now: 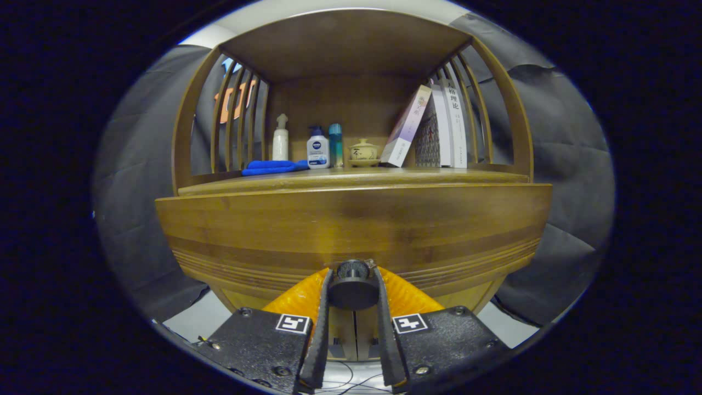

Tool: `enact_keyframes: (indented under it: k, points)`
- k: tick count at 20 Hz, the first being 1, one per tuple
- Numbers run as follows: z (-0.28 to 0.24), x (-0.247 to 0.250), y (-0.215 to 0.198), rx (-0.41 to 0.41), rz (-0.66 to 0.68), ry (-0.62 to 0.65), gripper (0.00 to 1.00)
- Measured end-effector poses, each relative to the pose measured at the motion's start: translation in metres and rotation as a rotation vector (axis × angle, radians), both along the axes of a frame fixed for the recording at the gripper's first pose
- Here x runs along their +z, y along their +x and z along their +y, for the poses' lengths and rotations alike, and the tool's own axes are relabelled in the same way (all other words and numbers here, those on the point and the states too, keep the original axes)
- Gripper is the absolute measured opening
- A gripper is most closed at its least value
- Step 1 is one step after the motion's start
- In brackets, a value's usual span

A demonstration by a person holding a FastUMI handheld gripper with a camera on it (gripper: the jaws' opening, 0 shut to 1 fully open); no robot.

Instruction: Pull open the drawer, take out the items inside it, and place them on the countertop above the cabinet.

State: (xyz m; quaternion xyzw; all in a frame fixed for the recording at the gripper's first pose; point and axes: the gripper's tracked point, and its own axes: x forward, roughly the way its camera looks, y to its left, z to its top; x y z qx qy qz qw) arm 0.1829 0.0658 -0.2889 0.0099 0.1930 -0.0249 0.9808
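Cabinet [351, 219] is warm brown wood with darker stripes across the drawer front [354, 236], and the knob [353, 286] is black. Up on the counter [351, 176]: bright blue cloth [272, 167], white bottle [280, 139], cream teacup [363, 150], purple-white book [406, 127].

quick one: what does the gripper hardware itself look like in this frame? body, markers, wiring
The gripper has two long narrow fingers running forward from two dark, textured blocks fastened with round screws. Each block carries a square black-and-white fiducial marker near its inner front corner. Thin dark wires loop between the blocks at the base.
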Motion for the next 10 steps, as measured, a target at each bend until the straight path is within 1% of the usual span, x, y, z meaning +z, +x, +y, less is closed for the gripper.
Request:
enact_keyframes:
  k: [10]
  points:
    - [-0.001,0.009,-0.062,0.011,-0.015,0.011,0.42]
